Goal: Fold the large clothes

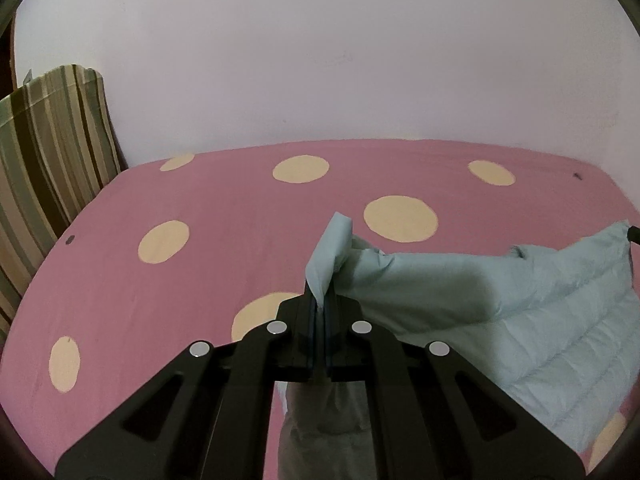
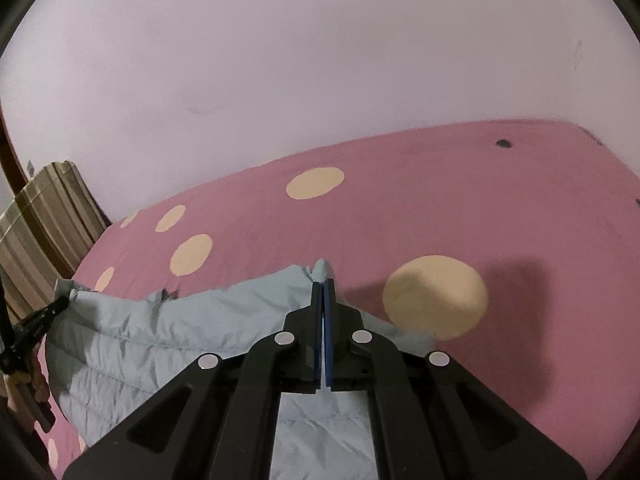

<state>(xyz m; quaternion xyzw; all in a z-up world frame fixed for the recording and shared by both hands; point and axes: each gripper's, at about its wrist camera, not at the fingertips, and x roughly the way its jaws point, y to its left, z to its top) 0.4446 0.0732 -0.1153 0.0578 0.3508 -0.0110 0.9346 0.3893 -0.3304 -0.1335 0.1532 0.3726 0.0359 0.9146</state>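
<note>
Pale blue-green quilted jacket (image 1: 500, 312), puffy with stitched channels, held up over a bed (image 1: 224, 216) dressed in a pink sheet with large cream dots. Stretched between two pairs of black tongs, upper edge pulled roughly level, lower part sagging toward the near edge of the bed.

Left tongs (image 1: 321, 300), seen from the left wrist view: clenched on a corner of the jacket, a flap of fabric standing up above the tips and more bunched below between the arms. Rest of the jacket spreading away toward the right side of the bed, its far corner reaching the right margin, where only a sliver of the other tool shows.

Right tongs (image 2: 323, 282), seen from the right wrist view: clamped tight on the opposite corner of the jacket (image 2: 168, 344), a small peak of cloth poking out past the tips. Jacket running off to the left, where the left tongs (image 2: 62, 304) pinch its far corner near the left edge of the bed. Shadow of the tool cast across the sheet to the right.

Striped brown and beige cushion (image 1: 48, 152) propped at the far left corner of the bed. Plain pale wall (image 1: 320, 60) along the far edge.
</note>
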